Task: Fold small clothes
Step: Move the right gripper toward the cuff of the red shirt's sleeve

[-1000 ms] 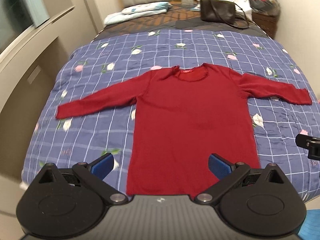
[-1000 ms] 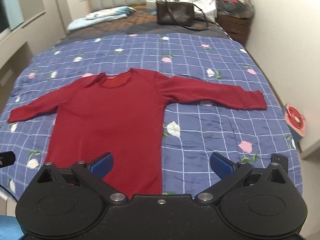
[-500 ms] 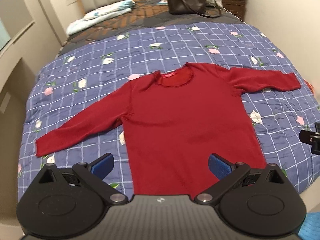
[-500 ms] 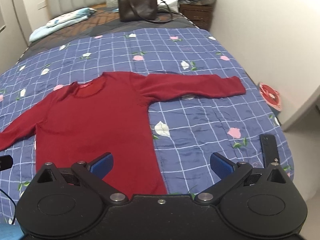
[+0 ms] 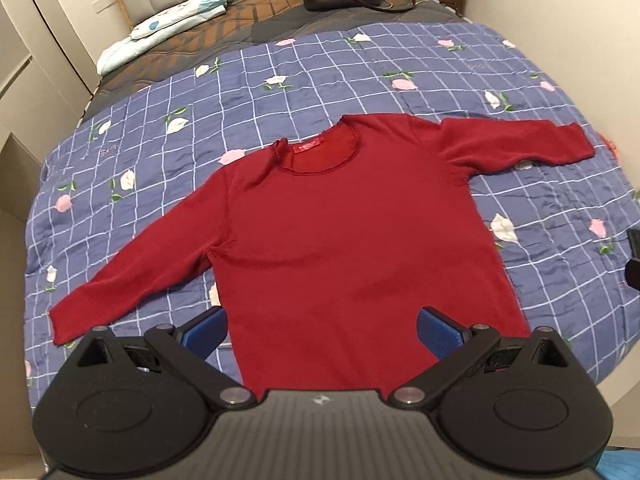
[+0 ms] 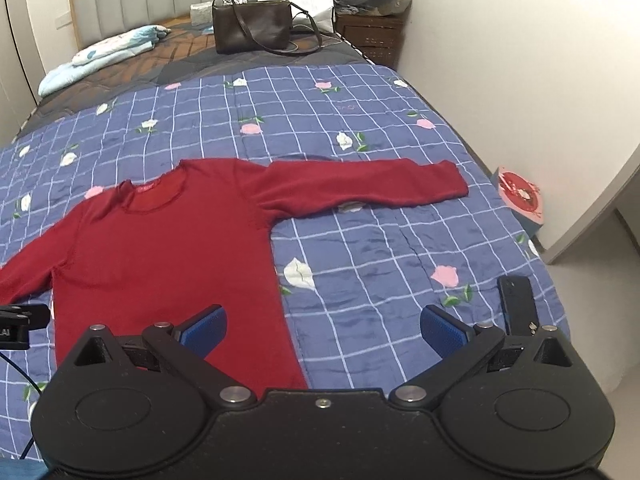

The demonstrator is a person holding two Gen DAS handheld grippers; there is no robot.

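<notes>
Right, I see a red long-sleeved top (image 5: 352, 232) lying flat, face up, on the bed's blue checked quilt (image 5: 360, 64), both sleeves spread wide. A small red neck label (image 5: 306, 146) shows, its writing too small to read. My left claw (image 5: 320, 328) hangs released above the hem; my right claw (image 6: 322, 330) is released too, over the top's right edge. A dark phone (image 6: 518, 304) lies near the quilt's right edge. A brown handbag (image 6: 252, 26) sits far up the bed.

A matt red knit sweater (image 5: 352, 240) lies on a glossy, satin-like quilted bedspread (image 5: 320, 68).
</notes>
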